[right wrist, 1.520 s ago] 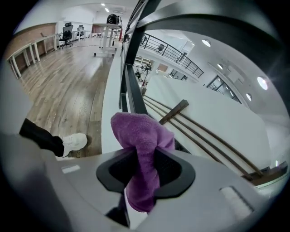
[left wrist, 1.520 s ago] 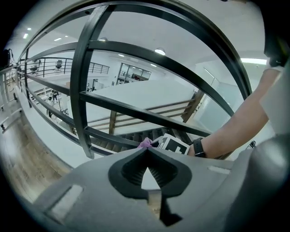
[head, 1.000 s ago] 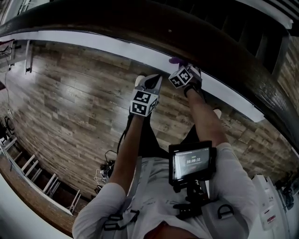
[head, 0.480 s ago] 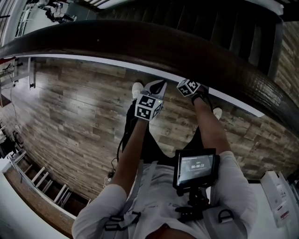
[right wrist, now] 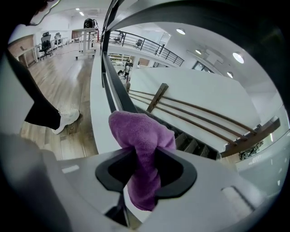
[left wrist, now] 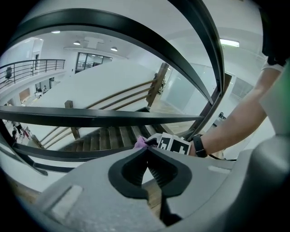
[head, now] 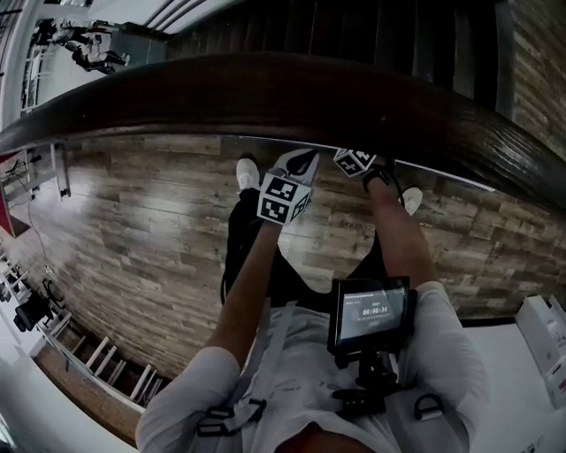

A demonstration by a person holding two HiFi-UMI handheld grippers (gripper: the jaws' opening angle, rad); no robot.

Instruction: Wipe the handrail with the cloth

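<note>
- Looking steeply down, we are seeing the chest-mounted screen (head: pixel 370 311) closest to us, with both forearms reaching out over the wood floor (head: pixel 133 221) and a white shoe (head: pixel 247 173) poking out on the left.
- We are watching the left gripper (head: pixel 303 159) hanging just short of the near edge of the handrail (head: pixel 265 93). In the left gripper view its jaws are meeting at the tips with nothing between them.
- Just to its right, the right gripper (head: pixel 358 160) is sitting right at the lower edge of that dark wooden rail, marker cube facing up.
- Its jaws have just been easing apart, yet they are pinching the purple cloth (right wrist: pixel 140 136) between them. The cloth is bunching out ahead of the tips, with a tail hanging down behind.
- From the left gripper view we are catching a corner of that cloth beside the right marker cube, with a black wristband (left wrist: pixel 198 146) just behind it.
- We are unable to tell whether the cloth is touching the rail.
- Beyond the rail, dark stair treads (head: pixel 354 26) are dropping away.
</note>
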